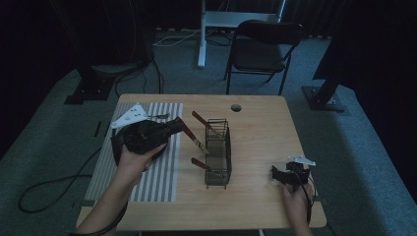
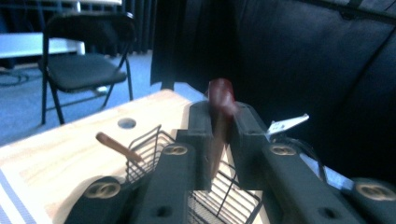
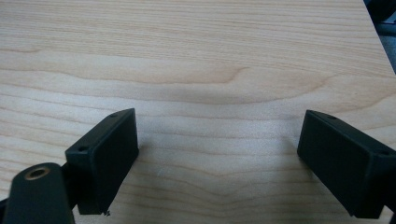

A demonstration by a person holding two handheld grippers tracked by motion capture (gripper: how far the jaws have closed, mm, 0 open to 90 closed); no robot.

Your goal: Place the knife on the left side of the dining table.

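High view shows a wooden table (image 1: 255, 147) with a striped mat (image 1: 164, 182) and a wire basket (image 1: 219, 152) holding two red-handled tools. Left gripper (image 1: 179, 125) clamps a red-handled tool (image 1: 194, 138) just beside the basket. Right gripper (image 1: 275, 173), jaws spread wide, rests empty near the table's right edge.

You're in a recording lab or studio, not a home: dark curtains (image 1: 44, 39) all round, grey carpet (image 1: 44, 147) with loose cables (image 1: 54, 184), black stand bases (image 1: 324, 98), a folding chair (image 1: 263, 49) and white desk frame (image 1: 236, 22) beyond your jaws, one bare wooden bench (image 1: 260, 142).
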